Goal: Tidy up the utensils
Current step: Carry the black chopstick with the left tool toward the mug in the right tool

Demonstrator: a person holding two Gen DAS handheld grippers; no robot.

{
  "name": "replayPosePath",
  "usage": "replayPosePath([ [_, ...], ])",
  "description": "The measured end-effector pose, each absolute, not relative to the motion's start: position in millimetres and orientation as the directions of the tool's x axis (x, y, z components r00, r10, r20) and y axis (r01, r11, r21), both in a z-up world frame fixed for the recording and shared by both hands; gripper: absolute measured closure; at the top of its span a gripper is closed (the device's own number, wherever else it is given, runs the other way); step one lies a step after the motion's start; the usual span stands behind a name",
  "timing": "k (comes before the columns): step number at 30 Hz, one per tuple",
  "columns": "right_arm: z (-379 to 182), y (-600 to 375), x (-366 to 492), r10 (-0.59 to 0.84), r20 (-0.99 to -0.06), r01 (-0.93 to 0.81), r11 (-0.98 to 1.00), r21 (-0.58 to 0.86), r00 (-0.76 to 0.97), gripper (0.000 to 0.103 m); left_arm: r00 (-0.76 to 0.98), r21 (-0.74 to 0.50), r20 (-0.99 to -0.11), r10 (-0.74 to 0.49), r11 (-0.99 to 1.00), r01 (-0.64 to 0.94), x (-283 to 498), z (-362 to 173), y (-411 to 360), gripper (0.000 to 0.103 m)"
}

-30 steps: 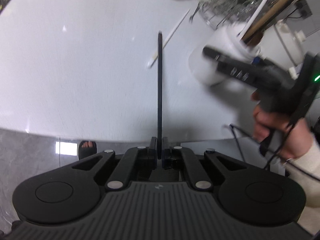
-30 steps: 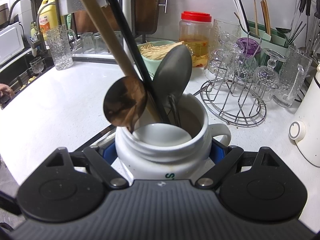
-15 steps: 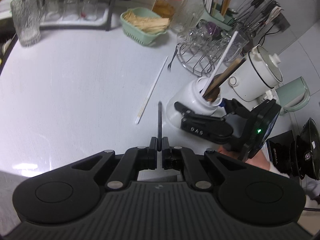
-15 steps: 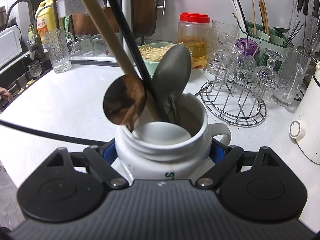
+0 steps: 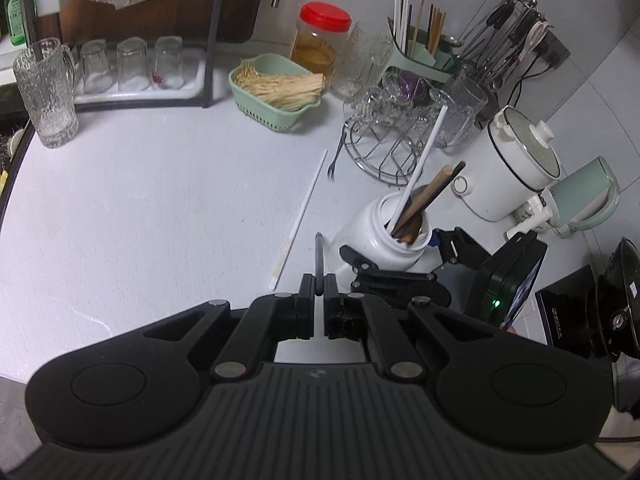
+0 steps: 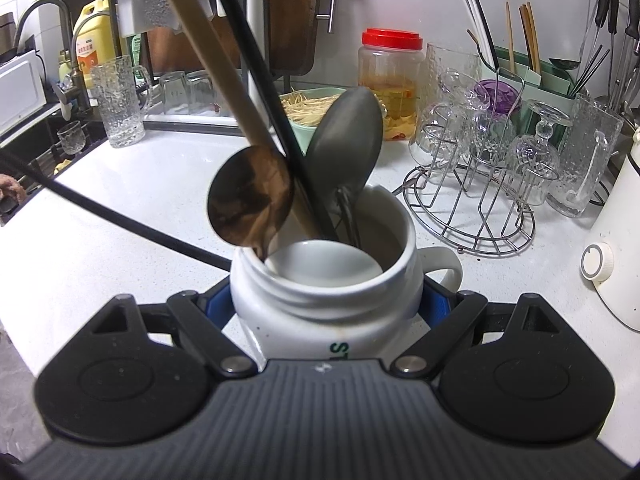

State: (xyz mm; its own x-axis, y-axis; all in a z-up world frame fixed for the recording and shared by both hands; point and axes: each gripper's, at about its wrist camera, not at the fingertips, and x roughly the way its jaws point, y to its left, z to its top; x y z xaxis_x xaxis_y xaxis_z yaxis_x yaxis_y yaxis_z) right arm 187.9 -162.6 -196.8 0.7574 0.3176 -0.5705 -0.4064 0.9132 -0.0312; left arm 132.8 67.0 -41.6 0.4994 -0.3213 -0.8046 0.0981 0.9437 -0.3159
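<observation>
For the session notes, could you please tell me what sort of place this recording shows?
Most likely a home kitchen counter: a wire glass rack holding upturned glasses, a red-lidded jar against the tiled wall, and a faucet with a yellow bottle beside it.

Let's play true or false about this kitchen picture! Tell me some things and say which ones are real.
1. The right tongs grip a white mug. True.
2. The left tongs are empty. False: they pinch a thin black chopstick.
3. A white chopstick lies on the counter. True.
4. The jar has a blue lid. False: its lid is red.
5. The green basket holds glasses. False: it holds pale thin sticks.
</observation>
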Motion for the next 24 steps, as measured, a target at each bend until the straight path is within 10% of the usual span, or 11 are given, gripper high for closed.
replayPosePath([
  [24, -197.1, -161.5, 188.8, 0.334, -0.564, -0.423, 0.906, -0.030, 0.756, 0.012, 0.514, -0.207, -0.796, -0.319, 0.942, 0.263, 133.2, 71.5, 53.3, 0.099],
])
